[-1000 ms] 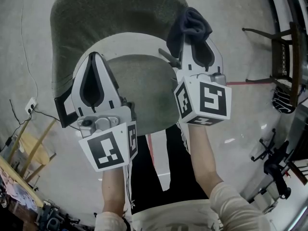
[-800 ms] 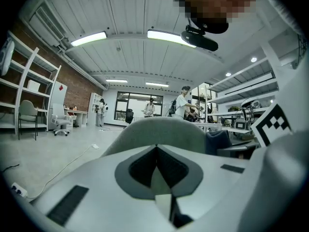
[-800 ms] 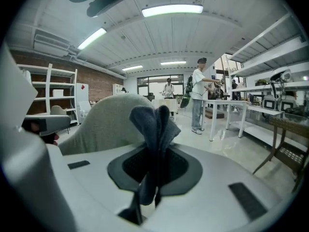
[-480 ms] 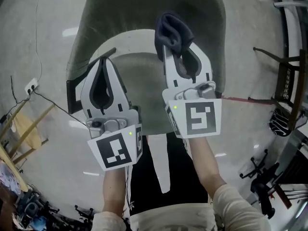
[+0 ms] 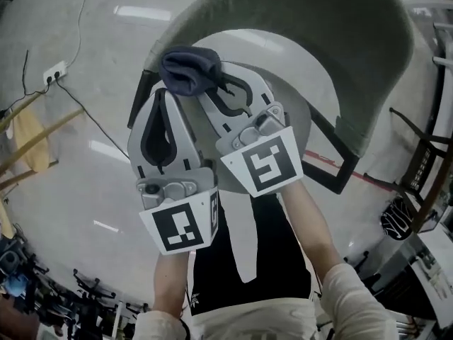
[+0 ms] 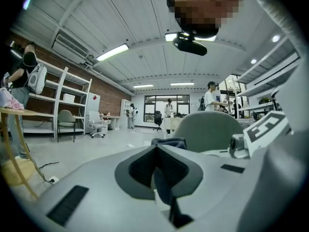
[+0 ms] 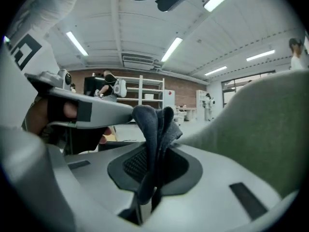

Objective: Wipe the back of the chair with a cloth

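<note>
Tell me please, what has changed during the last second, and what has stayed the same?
The right gripper has carried the dark cloth leftward along the chair back, from its right end to near its left end. The cloth now sits just beyond the tip of the left gripper. Nothing was taken or let go: the right jaws stay shut on the cloth, the left jaws stay shut and empty.

The cloth (image 5: 187, 68) sits between the jaws of the right hand-held gripper (image 5: 207, 87), just beside the left hand-held gripper (image 5: 161, 96). The chair back (image 5: 318, 27) curves behind and right of both.
</note>
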`<state>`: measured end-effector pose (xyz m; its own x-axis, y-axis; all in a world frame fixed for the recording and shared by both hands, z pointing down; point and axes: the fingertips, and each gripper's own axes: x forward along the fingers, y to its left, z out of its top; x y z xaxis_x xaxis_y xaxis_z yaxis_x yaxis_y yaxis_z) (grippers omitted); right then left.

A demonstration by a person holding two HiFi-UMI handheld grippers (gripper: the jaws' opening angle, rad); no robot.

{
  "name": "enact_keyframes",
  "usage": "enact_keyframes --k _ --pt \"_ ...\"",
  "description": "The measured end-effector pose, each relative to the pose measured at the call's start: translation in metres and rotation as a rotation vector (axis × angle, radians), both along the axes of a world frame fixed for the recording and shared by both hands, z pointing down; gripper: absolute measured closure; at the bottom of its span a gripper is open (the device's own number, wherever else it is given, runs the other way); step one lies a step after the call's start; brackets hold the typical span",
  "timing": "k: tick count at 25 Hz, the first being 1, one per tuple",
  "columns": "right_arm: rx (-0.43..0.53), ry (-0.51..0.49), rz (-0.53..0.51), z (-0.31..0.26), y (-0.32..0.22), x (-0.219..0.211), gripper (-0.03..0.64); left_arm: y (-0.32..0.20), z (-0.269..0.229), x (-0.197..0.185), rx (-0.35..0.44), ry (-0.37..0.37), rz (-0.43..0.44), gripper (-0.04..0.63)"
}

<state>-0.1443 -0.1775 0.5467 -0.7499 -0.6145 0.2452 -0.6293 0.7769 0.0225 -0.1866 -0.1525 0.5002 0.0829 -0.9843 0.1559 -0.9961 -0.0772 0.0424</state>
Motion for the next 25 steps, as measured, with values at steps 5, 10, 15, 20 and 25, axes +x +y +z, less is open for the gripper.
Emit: enact_keyframes --k 5,10,15,20,25 --pt "-0.037 0.056 -0.139 0.027 0.013 -0.038 0.56 0.009 0.01 -0.028 -0.014 0.012 -0.055 0.58" --pt "-0.042 0.077 -0.183 0.04 0.02 -0.052 0.56 0.014 0.015 -0.037 -0.019 0.025 -0.083 0.58" --pt "-0.04 0.068 -0.167 0.042 0.013 -0.059 0.56 0.018 0.019 -0.042 -0.033 0.029 -0.087 0.58" --pt "-0.023 0.092 -0.145 0.042 0.002 -0.058 0.56 0.019 0.014 -0.046 -0.029 0.029 -0.092 0.58" --pt "-0.045 0.022 -0.055 0.04 -0.021 -0.05 0.56 0.016 0.013 -0.053 -0.027 0.031 -0.094 0.58"
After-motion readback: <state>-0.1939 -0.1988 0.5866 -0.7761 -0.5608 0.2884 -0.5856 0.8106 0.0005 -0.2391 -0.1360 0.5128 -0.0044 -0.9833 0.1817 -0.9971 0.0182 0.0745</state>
